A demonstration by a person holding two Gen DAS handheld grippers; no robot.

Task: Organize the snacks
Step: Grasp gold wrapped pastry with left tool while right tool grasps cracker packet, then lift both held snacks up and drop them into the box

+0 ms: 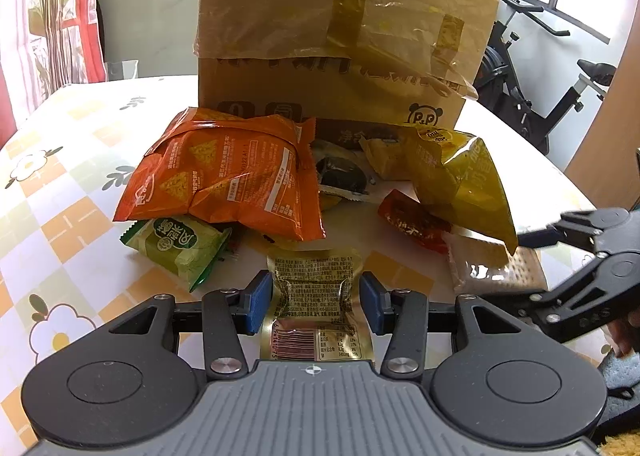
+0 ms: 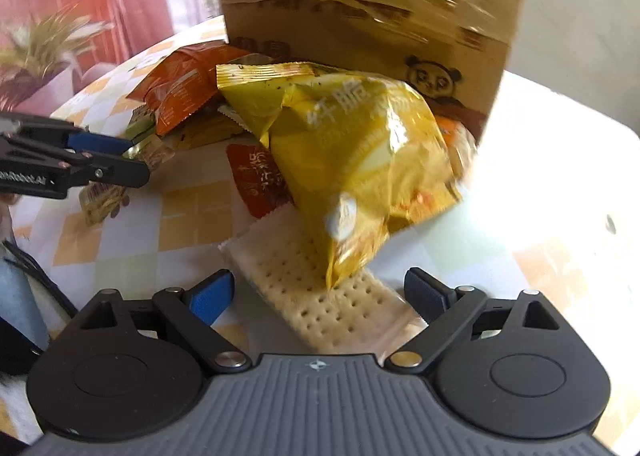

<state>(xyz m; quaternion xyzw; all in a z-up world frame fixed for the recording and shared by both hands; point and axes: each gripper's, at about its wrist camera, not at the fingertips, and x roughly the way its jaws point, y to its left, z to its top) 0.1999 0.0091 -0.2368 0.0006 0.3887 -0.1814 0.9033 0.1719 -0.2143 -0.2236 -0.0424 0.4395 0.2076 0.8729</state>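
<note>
A heap of snack packets lies on the table in front of a tall cardboard box (image 1: 340, 36). My left gripper (image 1: 316, 302) is open, its blue pads either side of a gold foil packet (image 1: 316, 296) that lies between them; whether they touch it I cannot tell. My right gripper (image 2: 320, 296) is open over a clear-wrapped cracker pack (image 2: 320, 288), whose far end lies under a yellow chip bag (image 2: 352, 152). The right gripper shows at the right in the left wrist view (image 1: 592, 252). An orange chip bag (image 1: 232, 176), a green packet (image 1: 180, 248) and a red packet (image 1: 416, 220) lie in the heap.
The table has a checked flower-print cloth (image 1: 60, 184). An exercise bike (image 1: 532, 96) stands behind the table on the right. A wooden panel (image 1: 608, 104) rises at the far right. Curtains and a plant (image 1: 52, 8) are at the back left.
</note>
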